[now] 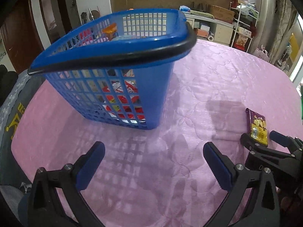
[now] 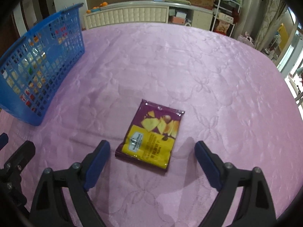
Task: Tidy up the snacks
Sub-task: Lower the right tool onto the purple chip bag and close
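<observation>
A blue plastic basket (image 1: 106, 60) with lattice walls and a black handle (image 1: 121, 57) folded along its near rim stands upright on a pink quilted bedspread (image 1: 217, 79). Through the openings in its walls many small packets show, mostly red and white ones low down, and an orange packet (image 1: 109, 29) pokes up near the top inside; how full the basket is cannot be judged exactly. In the right wrist view the same basket (image 2: 40, 64) stands at the far left, with small coloured packets visible behind its grid. One snack bag (image 2: 151, 135), purple and yellow with pictures of chips, lies flat on the bedspread (image 2: 208, 66) outside the basket, well apart from it. The right gripper (image 2: 152, 147) is spread wide, its two blue-padded fingers standing on either side of the bag's near end without touching it, so it grasps nothing. The left gripper (image 1: 154, 151) is likewise spread wide and empty, hovering over bare bedspread just in front of the basket. In the left wrist view the bag (image 1: 257, 126) shows at the right edge, with the right gripper (image 1: 258, 139) around its near end.
</observation>
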### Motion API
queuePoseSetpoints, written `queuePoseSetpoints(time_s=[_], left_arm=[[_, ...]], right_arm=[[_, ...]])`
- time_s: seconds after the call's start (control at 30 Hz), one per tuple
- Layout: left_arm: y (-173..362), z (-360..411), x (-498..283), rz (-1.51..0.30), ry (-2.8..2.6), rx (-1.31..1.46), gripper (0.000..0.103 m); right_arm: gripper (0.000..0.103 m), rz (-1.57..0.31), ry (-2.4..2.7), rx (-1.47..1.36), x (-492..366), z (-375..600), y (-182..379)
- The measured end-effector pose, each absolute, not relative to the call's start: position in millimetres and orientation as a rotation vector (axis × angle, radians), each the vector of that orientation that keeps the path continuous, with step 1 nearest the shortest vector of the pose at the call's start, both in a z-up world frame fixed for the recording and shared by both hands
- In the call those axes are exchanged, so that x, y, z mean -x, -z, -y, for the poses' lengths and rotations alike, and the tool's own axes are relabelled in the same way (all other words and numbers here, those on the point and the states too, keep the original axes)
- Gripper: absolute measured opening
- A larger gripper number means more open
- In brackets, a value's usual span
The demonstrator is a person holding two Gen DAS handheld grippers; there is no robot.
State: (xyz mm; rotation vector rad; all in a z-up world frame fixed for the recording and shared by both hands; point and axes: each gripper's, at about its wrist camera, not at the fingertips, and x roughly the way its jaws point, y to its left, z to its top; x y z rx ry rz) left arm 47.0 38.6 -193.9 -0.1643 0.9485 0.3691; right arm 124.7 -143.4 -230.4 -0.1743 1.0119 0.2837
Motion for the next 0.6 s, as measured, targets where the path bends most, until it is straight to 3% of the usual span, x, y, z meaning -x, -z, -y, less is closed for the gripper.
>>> queuePoseSetpoints(time_s=[0.13, 0.2, 0.6], left_arm=[[196, -43, -47, -0.951, -0.379, 0.173, 0.103], [196, -44, -44, -0.954, -0.379, 0.177, 0.103], [147, -49, -6, -0.857, -0.372, 0.185, 0.103]], right_arm=[[0.064, -0.99, -0.321, 0.207, -118, 135, 227], [0.057, -0.985, -0.335, 0.217, -111, 131, 227], [0.052, -0.924, -0.353, 0.181, -65, 144, 174]])
